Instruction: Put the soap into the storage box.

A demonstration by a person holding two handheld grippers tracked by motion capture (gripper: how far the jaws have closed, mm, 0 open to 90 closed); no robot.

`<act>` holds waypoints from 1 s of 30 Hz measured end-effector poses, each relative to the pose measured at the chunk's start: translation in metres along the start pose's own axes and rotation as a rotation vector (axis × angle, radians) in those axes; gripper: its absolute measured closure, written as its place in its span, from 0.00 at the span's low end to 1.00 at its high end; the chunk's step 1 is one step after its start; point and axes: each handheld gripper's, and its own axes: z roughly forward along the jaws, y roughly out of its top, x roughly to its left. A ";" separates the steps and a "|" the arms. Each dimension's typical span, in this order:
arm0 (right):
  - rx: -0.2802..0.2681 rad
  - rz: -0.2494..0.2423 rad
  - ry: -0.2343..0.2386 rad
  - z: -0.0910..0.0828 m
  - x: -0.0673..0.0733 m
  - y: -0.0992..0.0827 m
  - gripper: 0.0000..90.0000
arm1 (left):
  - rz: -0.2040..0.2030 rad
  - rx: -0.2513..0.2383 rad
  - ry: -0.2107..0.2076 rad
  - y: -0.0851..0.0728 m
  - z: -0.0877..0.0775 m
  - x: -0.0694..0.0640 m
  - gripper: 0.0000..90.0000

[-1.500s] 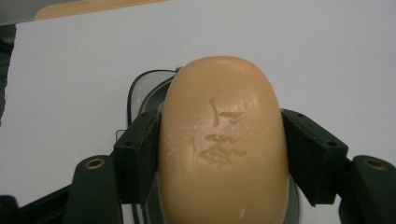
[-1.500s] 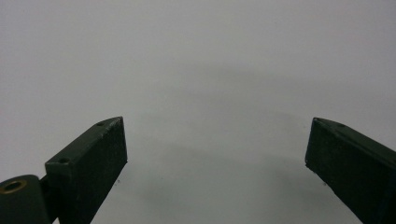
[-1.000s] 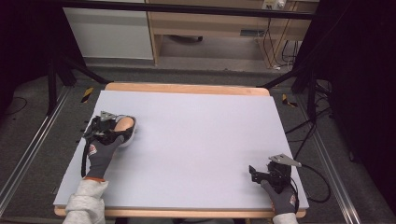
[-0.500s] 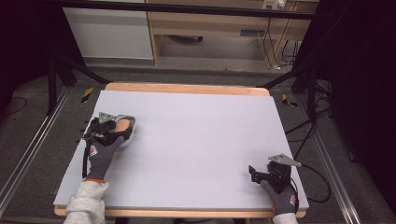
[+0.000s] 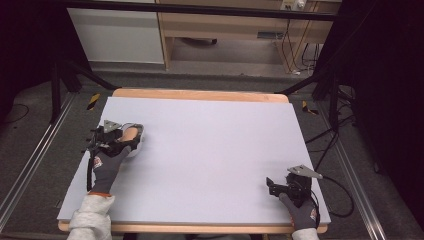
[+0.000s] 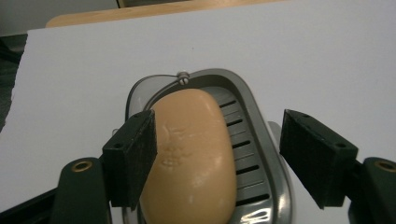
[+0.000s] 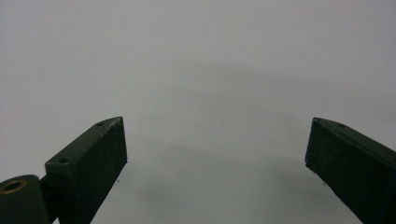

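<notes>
Left gripper view: left gripper (image 6: 219,154) jaws spread wide, astride the soap bar (image 6: 191,154) in its grey dish (image 6: 261,135); one pad touches the soap. Right gripper (image 5: 281,187), at table's (image 5: 220,130) 5 o'clock, gapes empty.

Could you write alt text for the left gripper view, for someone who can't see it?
A tan bar of soap lies in a grey slotted soap dish on a white table, with two open black jaws on either side of it.

Even overhead light brightens the table (image 5: 210,150); surroundings fall dark. Soap (image 6: 191,154) shows soft glare; jaws nearby blur.
</notes>
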 end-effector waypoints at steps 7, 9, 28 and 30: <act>-0.002 0.001 0.001 0.000 0.000 0.000 0.06 | 0.006 -0.038 -0.020 0.005 -0.012 -0.004 0.29; -0.002 0.002 0.001 0.000 0.000 0.000 0.06 | 0.008 -0.048 -0.025 0.006 -0.015 -0.006 0.29; -0.001 0.013 -0.002 -0.002 -0.005 -0.003 0.06 | 0.064 -0.068 -0.097 -0.020 -0.050 -0.028 0.27; 0.000 0.018 -0.001 -0.003 -0.005 -0.003 0.06 | 0.057 -0.073 -0.097 -0.024 -0.053 -0.028 0.25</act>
